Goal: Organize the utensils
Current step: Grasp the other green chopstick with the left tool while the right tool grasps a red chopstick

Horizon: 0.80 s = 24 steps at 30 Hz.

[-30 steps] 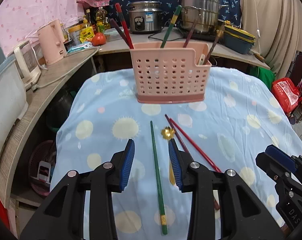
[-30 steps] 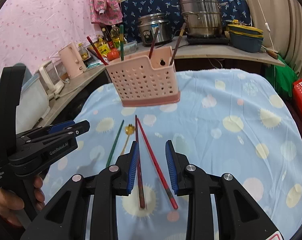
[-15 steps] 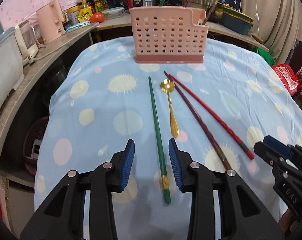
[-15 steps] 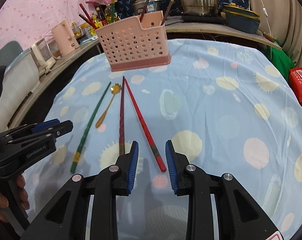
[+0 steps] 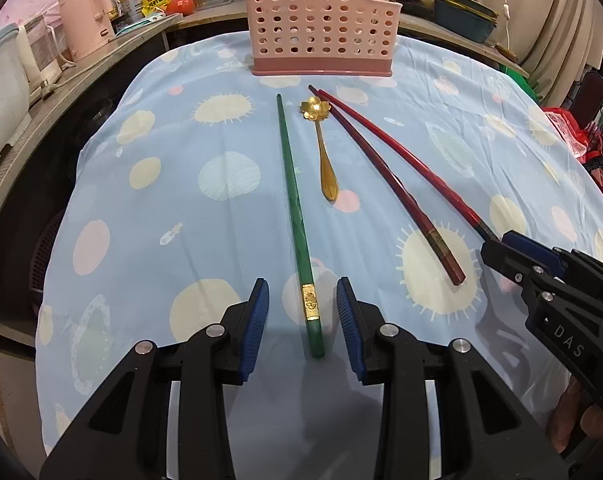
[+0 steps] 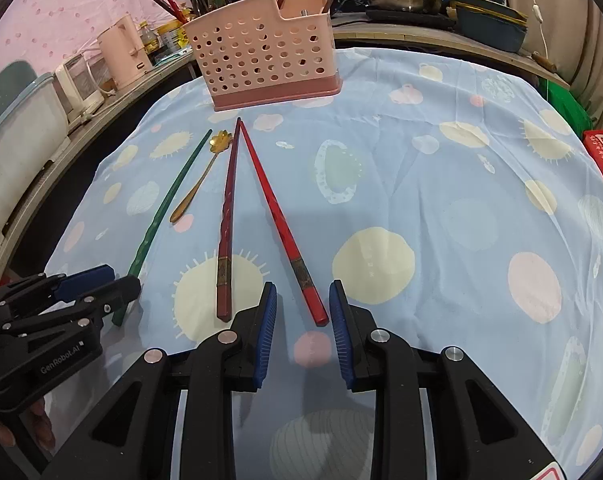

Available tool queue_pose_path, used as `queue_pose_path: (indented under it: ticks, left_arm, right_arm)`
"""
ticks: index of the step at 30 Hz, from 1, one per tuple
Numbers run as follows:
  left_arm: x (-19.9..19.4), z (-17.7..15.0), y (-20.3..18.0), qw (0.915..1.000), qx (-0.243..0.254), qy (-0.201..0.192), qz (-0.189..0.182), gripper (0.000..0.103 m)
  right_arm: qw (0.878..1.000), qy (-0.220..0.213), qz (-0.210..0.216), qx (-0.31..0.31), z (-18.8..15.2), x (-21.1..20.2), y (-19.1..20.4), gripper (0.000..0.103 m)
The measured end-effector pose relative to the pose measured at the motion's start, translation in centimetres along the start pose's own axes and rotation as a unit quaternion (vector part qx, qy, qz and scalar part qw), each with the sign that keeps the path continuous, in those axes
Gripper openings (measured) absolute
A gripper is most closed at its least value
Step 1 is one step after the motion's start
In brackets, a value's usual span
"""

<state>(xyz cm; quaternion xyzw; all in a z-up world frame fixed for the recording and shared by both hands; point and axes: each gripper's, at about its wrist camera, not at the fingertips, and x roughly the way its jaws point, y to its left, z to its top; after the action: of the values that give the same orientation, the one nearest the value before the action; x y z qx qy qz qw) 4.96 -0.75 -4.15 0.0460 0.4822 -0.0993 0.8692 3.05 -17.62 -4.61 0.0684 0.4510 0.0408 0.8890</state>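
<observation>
The left hand-held gripper (image 5: 302, 310), marked "GenRobot.AI", stands released astride the green chopstick (image 5: 294, 204); the right hand-held gripper (image 6: 302, 322), marked "DAS", stands released astride the red chopstick (image 6: 279, 212) on the counter (image 6: 461, 184).

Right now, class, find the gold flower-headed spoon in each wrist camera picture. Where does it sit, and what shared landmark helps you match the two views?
Left wrist view: the gold spoon lies just above centre, between the green chopstick and the dark red chopstick.
Right wrist view: the spoon lies left of centre, between the same two chopsticks.
Shared landmark: the pink utensil basket, just beyond the spoon's flower head.
</observation>
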Motion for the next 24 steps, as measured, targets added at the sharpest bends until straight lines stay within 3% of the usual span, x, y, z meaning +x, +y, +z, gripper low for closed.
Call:
queue_pose_path:
  ticks: [7, 11, 14, 24]
  left_arm:
    - [0.4, -0.2, 0.2, 1.0, -0.005, 0.001, -0.006, 0.033]
    - [0.4, -0.3, 0.6, 0.9998, -0.008, -0.002, -0.017, 0.033]
    - [0.2, -0.7, 0.8, 0.9997, -0.006, -0.006, -0.024, 0.033]
    - [-0.2, -1.1, 2.0, 0.9983, -0.026, -0.01, -0.051, 0.013]
  right_arm:
    - [1.0, 0.001, -0.002, -0.007, 0.6, 0.7, 0.3, 0.023]
    - [1.0, 0.003, -0.008, -0.013, 0.7, 0.9, 0.5, 0.012]
    - [1.0, 0.003, -0.008, -0.013, 0.6, 0.9, 0.4, 0.01]
    - [1.0, 0.003, -0.007, -0.013, 0.5, 0.7, 0.4, 0.007]
